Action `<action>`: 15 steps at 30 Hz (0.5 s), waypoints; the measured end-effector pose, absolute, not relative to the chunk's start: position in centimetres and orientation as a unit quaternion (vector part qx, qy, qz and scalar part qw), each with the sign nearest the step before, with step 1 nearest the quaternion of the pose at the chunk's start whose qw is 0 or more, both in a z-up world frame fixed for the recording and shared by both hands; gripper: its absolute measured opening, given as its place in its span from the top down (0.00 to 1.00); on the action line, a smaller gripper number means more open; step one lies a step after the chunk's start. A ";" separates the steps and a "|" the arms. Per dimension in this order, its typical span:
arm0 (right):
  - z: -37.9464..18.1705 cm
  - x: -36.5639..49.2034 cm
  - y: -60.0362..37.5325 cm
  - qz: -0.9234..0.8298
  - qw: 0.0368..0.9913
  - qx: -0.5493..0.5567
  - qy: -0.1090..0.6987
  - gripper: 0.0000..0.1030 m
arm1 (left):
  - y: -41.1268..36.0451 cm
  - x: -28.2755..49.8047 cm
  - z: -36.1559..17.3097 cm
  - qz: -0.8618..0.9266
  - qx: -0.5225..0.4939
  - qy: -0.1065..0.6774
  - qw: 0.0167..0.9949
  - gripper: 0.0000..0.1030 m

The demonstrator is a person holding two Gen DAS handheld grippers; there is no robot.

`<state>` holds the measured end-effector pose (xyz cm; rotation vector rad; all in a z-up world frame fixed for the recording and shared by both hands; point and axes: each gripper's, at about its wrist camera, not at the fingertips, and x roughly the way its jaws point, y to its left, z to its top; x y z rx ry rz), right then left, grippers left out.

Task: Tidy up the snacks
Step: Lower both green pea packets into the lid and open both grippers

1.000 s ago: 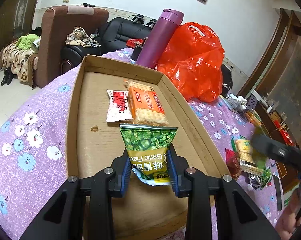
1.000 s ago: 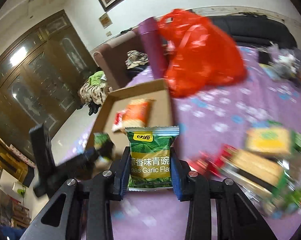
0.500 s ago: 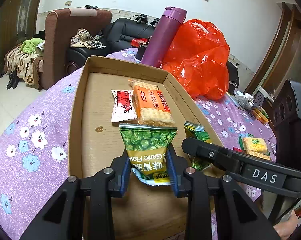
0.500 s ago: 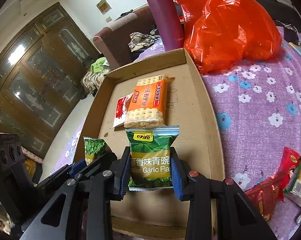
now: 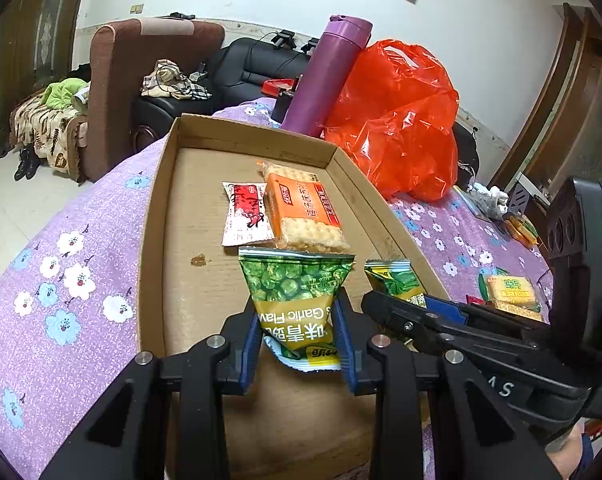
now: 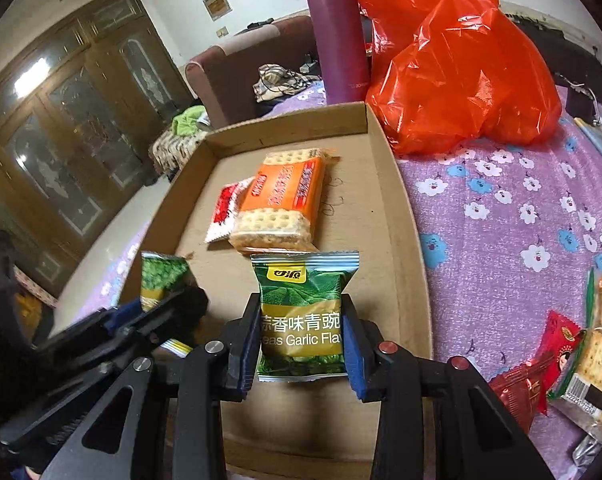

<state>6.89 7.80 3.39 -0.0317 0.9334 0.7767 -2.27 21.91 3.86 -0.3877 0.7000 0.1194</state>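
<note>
A shallow cardboard box point(image 5: 153, 216) point(image 6: 413, 248) lies on the purple flowered cloth. Inside it rest an orange cracker pack point(image 5: 303, 210) point(image 6: 281, 200) and a small red-and-white packet point(image 5: 245, 214) point(image 6: 223, 214). My left gripper point(image 5: 297, 336) is shut on a green pea packet point(image 5: 295, 288), held upside down over the box's near part. My right gripper point(image 6: 303, 338) is shut on a second green pea packet point(image 6: 305, 304), upright, just to the right of the first. Each view shows the other gripper and its packet point(image 5: 397, 280) point(image 6: 161, 276) beside it.
A purple flask point(image 5: 329, 72) point(image 6: 337, 36) and a red plastic bag point(image 5: 401, 120) point(image 6: 453, 64) stand behind the box. Loose snacks point(image 6: 573, 360) point(image 5: 509, 296) lie on the cloth at right. An armchair and a black sofa stand beyond the table.
My right gripper has swung left and down with its pea packet, from over the cloth to over the box, ending beside the left gripper. The left gripper has kept still.
</note>
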 end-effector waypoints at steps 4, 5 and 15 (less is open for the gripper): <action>3.3 6.5 8.2 0.359 0.826 -0.037 0.432 0.60 | 21.9 -2.3 3.9 0.058 -0.189 0.341 0.919 0.69; 3.3 6.5 8.4 0.357 0.828 -0.043 0.430 0.60 | 21.9 -2.3 3.9 0.057 -0.188 0.341 0.919 0.68; 4.6 6.1 7.6 0.358 0.831 -0.039 0.424 0.54 | 22.1 -2.9 4.4 0.054 -0.198 0.320 0.925 0.46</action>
